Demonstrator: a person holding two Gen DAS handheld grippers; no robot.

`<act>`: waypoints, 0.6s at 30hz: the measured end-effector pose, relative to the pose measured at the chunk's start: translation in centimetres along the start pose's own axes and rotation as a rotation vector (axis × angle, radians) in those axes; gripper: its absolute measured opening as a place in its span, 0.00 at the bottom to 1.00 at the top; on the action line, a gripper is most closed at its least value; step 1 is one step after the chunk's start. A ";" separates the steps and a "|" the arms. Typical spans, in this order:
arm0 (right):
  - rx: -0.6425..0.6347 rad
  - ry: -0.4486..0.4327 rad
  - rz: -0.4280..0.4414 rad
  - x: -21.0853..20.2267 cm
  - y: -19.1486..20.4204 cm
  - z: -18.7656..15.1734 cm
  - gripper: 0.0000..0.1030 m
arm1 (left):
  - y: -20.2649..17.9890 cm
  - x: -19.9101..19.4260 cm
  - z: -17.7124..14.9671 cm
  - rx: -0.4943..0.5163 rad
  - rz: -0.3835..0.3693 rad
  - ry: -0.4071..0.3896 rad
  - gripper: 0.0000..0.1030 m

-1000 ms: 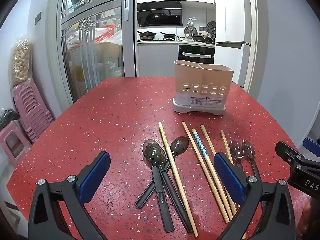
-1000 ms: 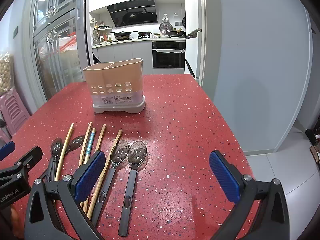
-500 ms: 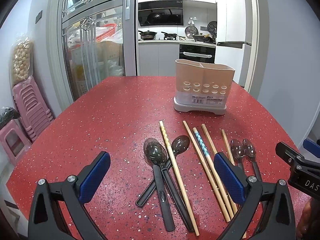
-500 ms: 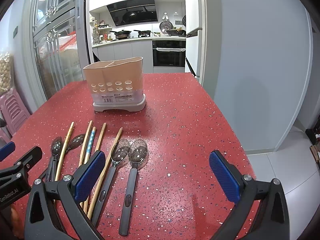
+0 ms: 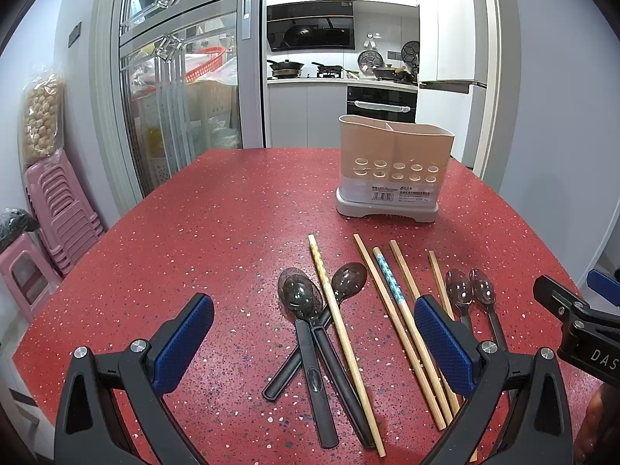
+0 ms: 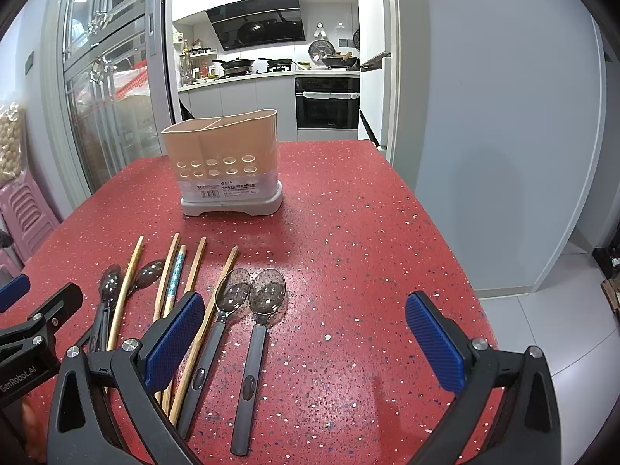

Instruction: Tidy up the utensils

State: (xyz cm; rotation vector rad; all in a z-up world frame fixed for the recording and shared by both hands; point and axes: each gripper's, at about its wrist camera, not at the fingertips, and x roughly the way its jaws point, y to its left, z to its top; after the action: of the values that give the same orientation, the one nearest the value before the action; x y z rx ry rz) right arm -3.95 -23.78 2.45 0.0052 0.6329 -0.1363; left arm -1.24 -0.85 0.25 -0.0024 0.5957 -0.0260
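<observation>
On the red speckled tabletop [image 5: 217, 232] five wooden chopsticks lie roughly parallel, pointing toward a beige plastic two-compartment utensil holder on a grey base [image 5: 393, 168] that stands upright further back, well apart from their tips. The leftmost pale wooden chopstick [image 5: 341, 333] crosses over a cluster of three dark translucent spoons with black handles [image 5: 306, 321], whose handles overlap one another. To its right lie three chopsticks close together, the middle one a wooden chopstick with a blue-and-white patterned end [image 5: 389, 279]. A fifth plain wooden chopstick [image 6: 211, 310] lies just beside a pair of dark translucent spoons with grey handles [image 6: 255, 310], which rest side by side, bowls nearly touching, handles pointing toward the cameras.

The left gripper [image 5: 314, 345] hovers above the three-spoon cluster, its blue-padded fingers [image 5: 184, 343] spread wide and holding nothing. The right gripper [image 6: 306, 343] hangs over bare tabletop just right of the spoon pair, its fingers equally wide apart and empty. Both compartments of the holder look empty from the right wrist view. Behind the table stand a glass-fronted sliding door [image 5: 174, 89] and a kitchen.
</observation>
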 end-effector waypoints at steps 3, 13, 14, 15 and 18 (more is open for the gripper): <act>0.000 0.000 0.001 0.0 0.0 -0.1 1.00 | 0.0 0.0 0.0 0.000 0.000 0.000 1.00; 0.002 0.003 0.002 0.0 0.0 -0.1 1.00 | -0.1 0.0 0.0 -0.001 0.001 -0.001 1.00; 0.002 0.003 0.003 0.0 0.0 -0.1 1.00 | -0.1 0.0 0.0 0.000 0.001 -0.001 1.00; 0.002 0.003 0.003 0.0 0.1 -0.2 1.00 | -0.1 0.0 0.0 0.000 0.001 -0.001 1.00; 0.002 0.003 0.002 0.0 0.1 -0.2 1.00 | -0.1 0.1 0.0 -0.001 0.002 0.000 1.00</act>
State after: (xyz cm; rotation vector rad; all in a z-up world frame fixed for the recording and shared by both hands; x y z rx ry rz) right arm -4.06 -23.71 2.35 0.0082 0.6361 -0.1348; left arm -1.18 -0.98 0.24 -0.0025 0.5954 -0.0236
